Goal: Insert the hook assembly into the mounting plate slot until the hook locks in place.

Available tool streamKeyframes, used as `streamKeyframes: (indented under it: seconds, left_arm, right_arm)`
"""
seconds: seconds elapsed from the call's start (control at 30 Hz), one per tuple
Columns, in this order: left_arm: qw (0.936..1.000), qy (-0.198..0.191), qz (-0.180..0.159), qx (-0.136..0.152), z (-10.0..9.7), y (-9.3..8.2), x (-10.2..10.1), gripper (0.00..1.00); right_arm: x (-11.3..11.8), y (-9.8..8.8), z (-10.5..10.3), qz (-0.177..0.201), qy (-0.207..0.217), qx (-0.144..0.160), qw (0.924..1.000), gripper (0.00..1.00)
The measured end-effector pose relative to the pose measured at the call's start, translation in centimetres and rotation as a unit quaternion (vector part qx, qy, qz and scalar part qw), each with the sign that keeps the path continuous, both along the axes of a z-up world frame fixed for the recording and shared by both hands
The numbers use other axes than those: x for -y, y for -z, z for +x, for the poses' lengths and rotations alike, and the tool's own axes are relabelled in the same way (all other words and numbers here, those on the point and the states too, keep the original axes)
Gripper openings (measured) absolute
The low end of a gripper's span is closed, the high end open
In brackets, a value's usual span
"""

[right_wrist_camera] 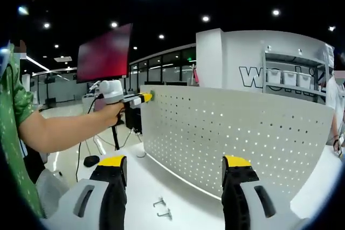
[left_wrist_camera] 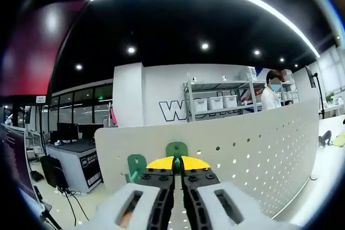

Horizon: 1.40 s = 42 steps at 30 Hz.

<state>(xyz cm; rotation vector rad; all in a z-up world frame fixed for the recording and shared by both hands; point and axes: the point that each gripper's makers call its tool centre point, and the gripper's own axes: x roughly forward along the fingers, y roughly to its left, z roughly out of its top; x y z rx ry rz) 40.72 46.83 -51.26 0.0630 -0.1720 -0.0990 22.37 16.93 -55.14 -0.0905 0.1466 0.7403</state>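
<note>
A white perforated mounting plate (left_wrist_camera: 259, 149) (right_wrist_camera: 226, 127) stands upright on the white table. My left gripper (left_wrist_camera: 177, 164) is shut on a green hook piece (left_wrist_camera: 176, 149) at the plate's top edge. A second green hook (left_wrist_camera: 136, 165) sits on that edge just to the left. In the right gripper view, a hand holds the left gripper (right_wrist_camera: 144, 97) against the plate's upper left corner. My right gripper (right_wrist_camera: 174, 166) stands wide open in front of the plate with nothing between its jaws. Two small metal hooks (right_wrist_camera: 161, 208) lie on the table between the jaws.
The white table (right_wrist_camera: 178, 192) runs along the plate's foot. The person's green sleeve (right_wrist_camera: 13, 111) and forearm (right_wrist_camera: 64, 130) cross the left. Behind the plate are a shelf with bins (left_wrist_camera: 215, 103), a standing person (left_wrist_camera: 271, 94), desks with monitors (left_wrist_camera: 67, 133) and a red screen (right_wrist_camera: 105, 52).
</note>
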Motion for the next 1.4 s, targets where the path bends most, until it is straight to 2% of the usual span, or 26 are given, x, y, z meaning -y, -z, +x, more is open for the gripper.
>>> streamKeyframes:
  seconds: [1.4]
  left_arm:
    - [0.9996, 0.001, 0.025, -0.01, 0.28, 0.65, 0.09, 0.03]
  right_arm:
    - [0.13, 0.14, 0.04, -0.004, 0.004, -0.002, 1.0, 0.72]
